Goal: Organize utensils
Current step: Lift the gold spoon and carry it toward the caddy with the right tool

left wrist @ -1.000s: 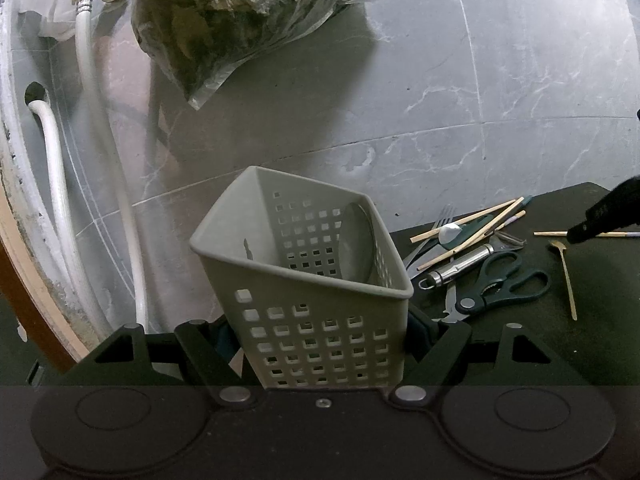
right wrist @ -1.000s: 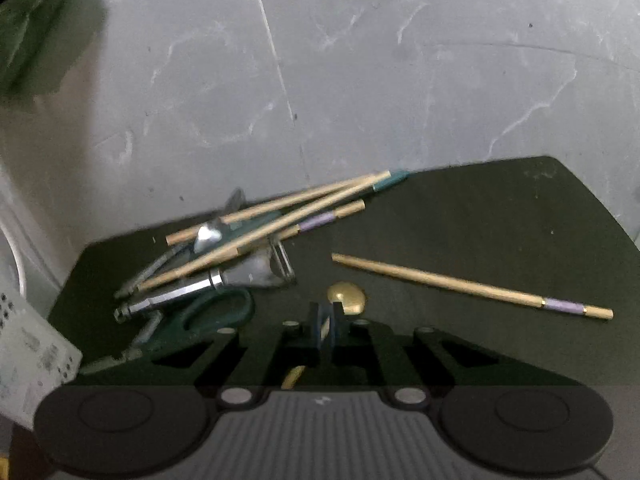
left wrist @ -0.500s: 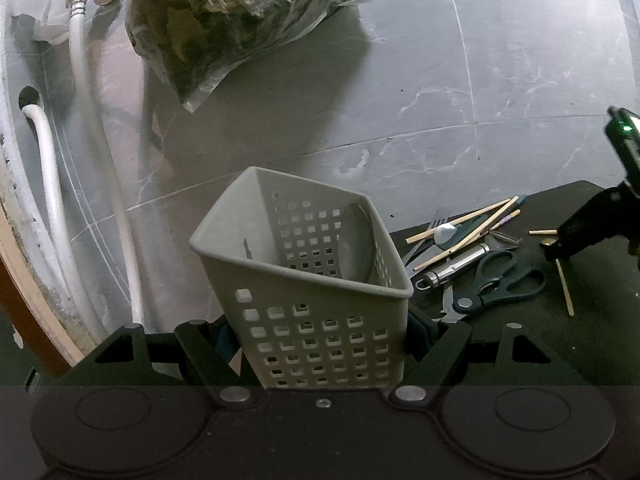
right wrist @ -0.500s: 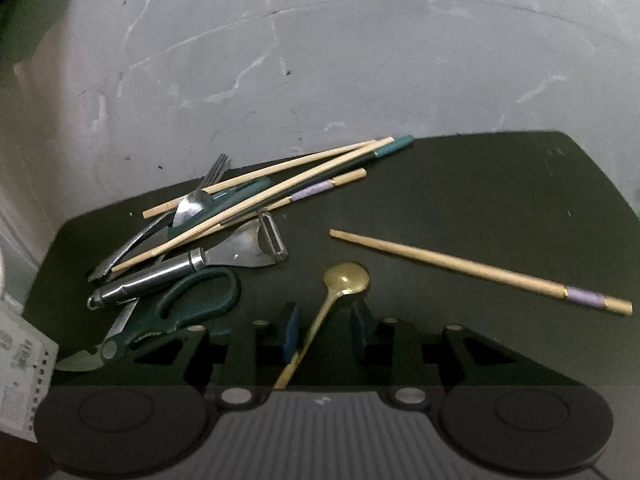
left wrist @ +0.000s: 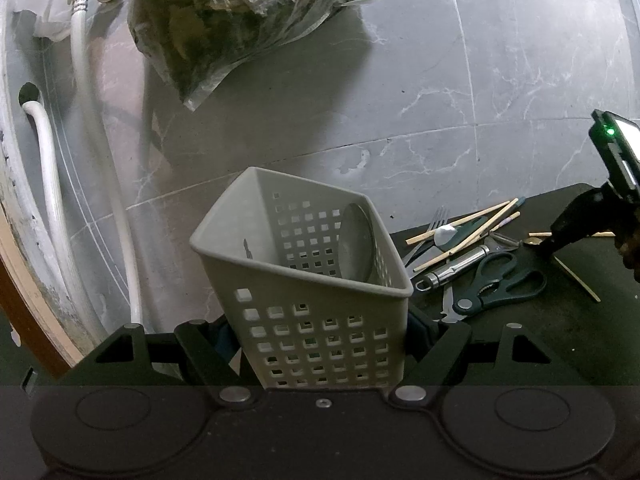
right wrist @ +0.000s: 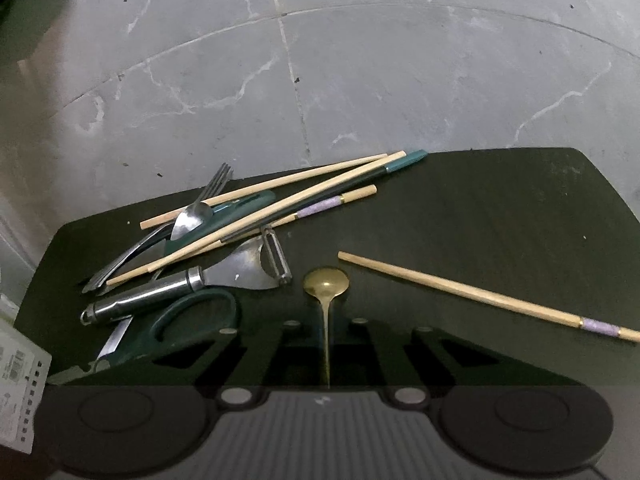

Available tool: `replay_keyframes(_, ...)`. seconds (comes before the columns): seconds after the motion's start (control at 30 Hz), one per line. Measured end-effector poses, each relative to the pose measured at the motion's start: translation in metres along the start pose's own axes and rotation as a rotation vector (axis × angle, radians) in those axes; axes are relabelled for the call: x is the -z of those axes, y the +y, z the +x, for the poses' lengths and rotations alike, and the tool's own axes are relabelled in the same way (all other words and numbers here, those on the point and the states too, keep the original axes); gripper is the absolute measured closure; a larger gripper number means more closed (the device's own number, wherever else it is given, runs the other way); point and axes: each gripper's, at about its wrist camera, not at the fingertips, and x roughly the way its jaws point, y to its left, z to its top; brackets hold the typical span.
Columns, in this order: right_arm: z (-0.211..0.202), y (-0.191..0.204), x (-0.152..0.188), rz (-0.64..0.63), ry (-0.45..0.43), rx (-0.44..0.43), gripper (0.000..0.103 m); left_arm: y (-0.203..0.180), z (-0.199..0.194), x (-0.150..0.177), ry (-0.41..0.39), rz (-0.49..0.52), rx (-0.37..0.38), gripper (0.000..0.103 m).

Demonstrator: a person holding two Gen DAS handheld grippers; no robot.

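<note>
My left gripper (left wrist: 320,344) is shut on a grey perforated basket (left wrist: 312,280), held tilted with a round metal piece inside. My right gripper (right wrist: 326,328) is open, its fingers on either side of the handle of a gold spoon (right wrist: 326,286) lying on the dark mat (right wrist: 500,220). It also shows in the left wrist view (left wrist: 560,240). To the left lies a pile: chopsticks (right wrist: 280,200), a fork (right wrist: 212,184), a silver spoon (right wrist: 188,218), a peeler (right wrist: 224,276) and green-handled scissors (right wrist: 192,320). A single chopstick (right wrist: 480,296) lies to the right.
The mat lies on a grey marble floor (right wrist: 320,80). In the left wrist view, white hoses (left wrist: 100,160) run along the left wall and a plastic bag of dark leaves (left wrist: 248,12) sits at the far end. The basket's corner shows at the right wrist view's left edge (right wrist: 20,392).
My right gripper has opened from shut and pulled back a little, so the gold spoon now lies between its spread fingers. The left gripper and basket have held still.
</note>
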Motion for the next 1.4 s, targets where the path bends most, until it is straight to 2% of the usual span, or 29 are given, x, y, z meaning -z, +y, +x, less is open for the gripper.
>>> replay_keyframes(0.13, -0.014, -0.006, 0.006, 0.038, -0.037, -0.036, 0.101, 0.000, 0.000, 0.000, 0.000, -0.001, 0.001, 0.023)
replay_keyframes(0.4, -0.092, 0.010, -0.002, -0.023, -0.297, -0.215, 0.101, 0.001, 0.002, 0.000, -0.005, 0.002, 0.010, 0.023)
replay_keyframes(0.53, -0.134, 0.038, -0.013, -0.080, -0.426, -0.383, 0.100, -0.002, 0.003, -0.001, -0.013, 0.026, 0.020, 0.024)
replay_keyframes(0.6, -0.151, 0.054, -0.020, -0.091, -0.482, -0.509, 0.100, -0.003, 0.003, -0.001, -0.015, 0.033, 0.026, 0.024)
replay_keyframes(0.67, -0.162, 0.073, -0.027, -0.109, -0.528, -0.626, 0.100, -0.003, 0.001, 0.000, -0.016, 0.033, 0.033, 0.024)
replay_keyframes(0.77, -0.171, 0.101, -0.035, -0.143, -0.577, -0.750, 0.100, -0.003, -0.001, 0.001, -0.015, 0.028, 0.040, 0.024)
replay_keyframes(0.9, -0.162, 0.136, -0.042, -0.190, -0.591, -0.850, 0.100, -0.002, -0.005, 0.002, -0.009, 0.017, 0.050, 0.024)
replay_keyframes(1.03, -0.150, 0.158, -0.034, -0.205, -0.563, -0.901, 0.100, 0.001, -0.011, 0.005, 0.002, -0.008, 0.054, 0.024)
replay_keyframes(1.2, -0.129, 0.172, -0.023, -0.181, -0.495, -0.918, 0.100, 0.003, -0.019, 0.008, 0.003, -0.023, 0.057, 0.024)
replay_keyframes(1.4, -0.119, 0.169, -0.019, -0.130, -0.493, -0.913, 0.100, 0.004, -0.020, 0.011, -0.005, -0.023, 0.062, 0.024)
